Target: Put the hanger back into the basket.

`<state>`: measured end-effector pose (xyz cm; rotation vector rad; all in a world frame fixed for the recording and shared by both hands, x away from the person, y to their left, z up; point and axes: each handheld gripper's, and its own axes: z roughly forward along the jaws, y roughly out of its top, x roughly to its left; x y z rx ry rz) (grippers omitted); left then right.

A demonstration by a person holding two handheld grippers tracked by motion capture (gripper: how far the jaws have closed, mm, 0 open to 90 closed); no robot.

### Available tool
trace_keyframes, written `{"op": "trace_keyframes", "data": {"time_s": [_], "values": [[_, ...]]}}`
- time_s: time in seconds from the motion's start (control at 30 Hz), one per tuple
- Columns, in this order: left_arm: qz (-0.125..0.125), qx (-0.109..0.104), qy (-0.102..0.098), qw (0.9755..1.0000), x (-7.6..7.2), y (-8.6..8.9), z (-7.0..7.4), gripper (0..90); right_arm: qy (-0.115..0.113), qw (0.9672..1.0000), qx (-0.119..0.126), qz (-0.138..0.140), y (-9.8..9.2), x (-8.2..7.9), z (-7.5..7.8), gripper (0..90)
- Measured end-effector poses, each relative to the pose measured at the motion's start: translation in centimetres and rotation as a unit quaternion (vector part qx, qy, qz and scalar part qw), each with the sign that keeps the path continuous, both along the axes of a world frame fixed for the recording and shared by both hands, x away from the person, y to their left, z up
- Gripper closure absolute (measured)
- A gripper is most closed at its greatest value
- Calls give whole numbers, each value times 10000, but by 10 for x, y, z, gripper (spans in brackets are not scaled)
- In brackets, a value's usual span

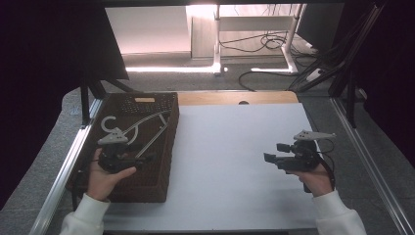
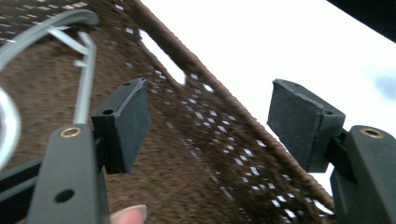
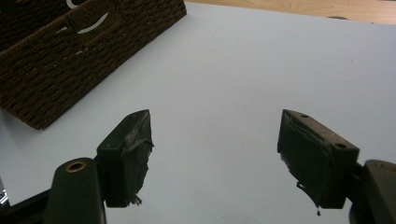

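A dark brown woven basket (image 1: 169, 147) stands on the left of the white table (image 1: 235, 147). Inside it lies a grey clothes hanger (image 1: 147, 120), its hook toward the far left corner. My left gripper (image 1: 142, 157) hovers over the basket's near part, jaws open and empty, just in front of the hanger. In the left gripper view the hanger (image 2: 86, 79) lies beyond the left pad, and the basket wall (image 2: 196, 158) runs between the open jaws (image 2: 210, 121). My right gripper (image 1: 275, 152) is held open over the bare table at the right, with nothing between its jaws (image 3: 215, 149).
A strip of wooden tabletop (image 1: 235, 97) shows past the white sheet. Metal rails (image 1: 364, 156) run along both table sides. Beyond the table, cables (image 1: 264, 44) and desk legs sit on the floor. In the right gripper view the basket (image 3: 70, 60) sits at the upper left.
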<state>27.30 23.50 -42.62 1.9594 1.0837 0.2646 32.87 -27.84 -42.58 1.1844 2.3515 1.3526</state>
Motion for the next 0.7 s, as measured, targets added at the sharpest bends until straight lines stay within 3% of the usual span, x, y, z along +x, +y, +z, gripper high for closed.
{"op": "trace_keyframes", "data": {"time_s": [0.27, 0.7], "values": [[-155, -84, 100, 9998, -2, -23, -10, 293, 16, 9999, -95, 29, 2, 0, -2, 264], [-49, -171, 76, 9998, -4, -22, -8, 291, -24, 9999, -103, 66, 1, 1, -2, 252]]}}
